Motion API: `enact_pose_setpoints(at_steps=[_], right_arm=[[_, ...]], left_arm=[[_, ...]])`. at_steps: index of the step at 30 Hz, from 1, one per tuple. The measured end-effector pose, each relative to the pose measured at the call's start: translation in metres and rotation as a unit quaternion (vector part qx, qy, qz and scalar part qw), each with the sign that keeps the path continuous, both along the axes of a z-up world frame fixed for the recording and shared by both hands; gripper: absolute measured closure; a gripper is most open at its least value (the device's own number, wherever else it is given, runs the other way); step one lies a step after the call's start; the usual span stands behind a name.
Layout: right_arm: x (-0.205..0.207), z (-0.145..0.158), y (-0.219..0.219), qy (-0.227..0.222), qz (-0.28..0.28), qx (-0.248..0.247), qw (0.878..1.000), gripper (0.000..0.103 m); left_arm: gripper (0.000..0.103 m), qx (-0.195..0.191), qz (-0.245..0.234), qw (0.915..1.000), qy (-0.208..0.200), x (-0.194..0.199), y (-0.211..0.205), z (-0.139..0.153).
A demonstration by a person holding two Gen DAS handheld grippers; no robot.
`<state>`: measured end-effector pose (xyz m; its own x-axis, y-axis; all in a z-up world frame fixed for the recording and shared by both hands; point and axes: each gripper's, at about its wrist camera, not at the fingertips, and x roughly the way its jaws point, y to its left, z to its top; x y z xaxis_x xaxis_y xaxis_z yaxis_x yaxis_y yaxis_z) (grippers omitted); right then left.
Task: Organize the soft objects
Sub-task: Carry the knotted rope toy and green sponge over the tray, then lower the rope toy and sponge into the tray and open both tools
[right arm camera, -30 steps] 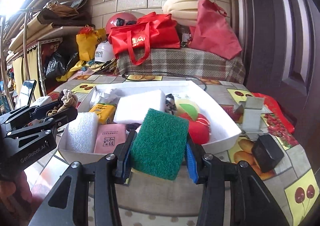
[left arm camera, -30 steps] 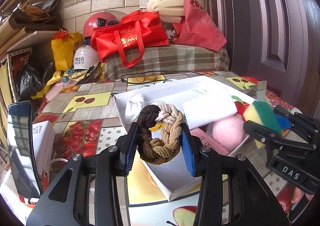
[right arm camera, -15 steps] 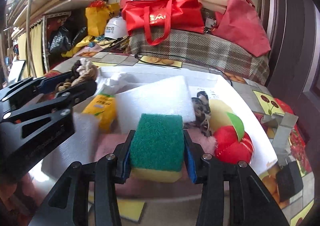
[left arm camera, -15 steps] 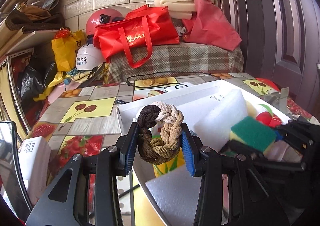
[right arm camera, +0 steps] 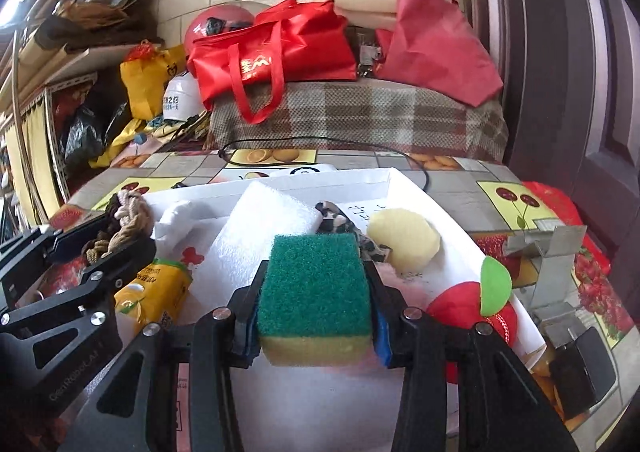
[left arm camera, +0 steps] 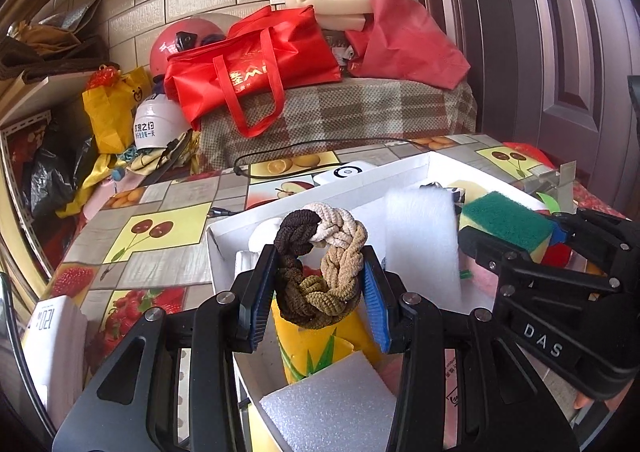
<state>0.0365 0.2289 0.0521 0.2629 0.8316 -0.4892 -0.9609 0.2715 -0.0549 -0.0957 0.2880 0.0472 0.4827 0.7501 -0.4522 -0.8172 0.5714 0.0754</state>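
Presently, left tongs (left arm camera: 317,284): clamped on the braided ring (left arm camera: 320,268), centre of the left view, over the white tray (left arm camera: 384,175)
Right tongs (right arm camera: 316,304): pinched on the green-and-yellow sponge (right arm camera: 314,288), low centre of the right view, above the tray's middle
Risk: the tray is crowded; a released sponge could likely perch on the white foam block (right arm camera: 264,236) and roll; the two tongs are near, so they might knock
Textures: ring is ropy, brown-to-cream plait; sponge is scratchy above, spongy below; foam is pebbled, slabby

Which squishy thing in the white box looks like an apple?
The red plush with the green leaf, at the white box's right edge. The pale yellow piece behind it is plain, without a leaf.
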Motion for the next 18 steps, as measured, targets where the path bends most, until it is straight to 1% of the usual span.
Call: enact_pose_setpoints(at_steps=[3, 12, 15, 16, 18], right_arm=[[-0.0019, 0.0004, 0.0020, -0.009, 0.001, 0.000, 1.000, 0.060], [-0.0006, 0.0005, 0.0023, -0.010, 0.001, -0.001, 1.000, 0.060], [-0.0008, -0.0004, 0.0024, -0.014, 0.000, -0.001, 1.000, 0.059], [-0.0008, -0.0006, 0.0021, -0.016, 0.000, -0.001, 1.000, 0.059], [-0.0008, -0.0008, 0.0017, -0.018, -0.006, -0.002, 1.000, 0.052]], left_arm=[[0.062, -0.003, -0.001, 1.0000, 0.001, 0.0008, 0.0010, -0.0001], [0.062, -0.008, -0.004, 0.9999, 0.006, 0.0033, 0.0033, -0.0017], [0.059, -0.006, -0.003, 1.0000, 0.007, 0.0036, 0.0030, -0.0018], [0.054, -0.006, -0.004, 0.9999, 0.008, 0.0040, 0.0029, -0.0023], [0.052, -0.006, 0.004, 0.9999, 0.008, 0.0029, 0.0040, -0.0026]])
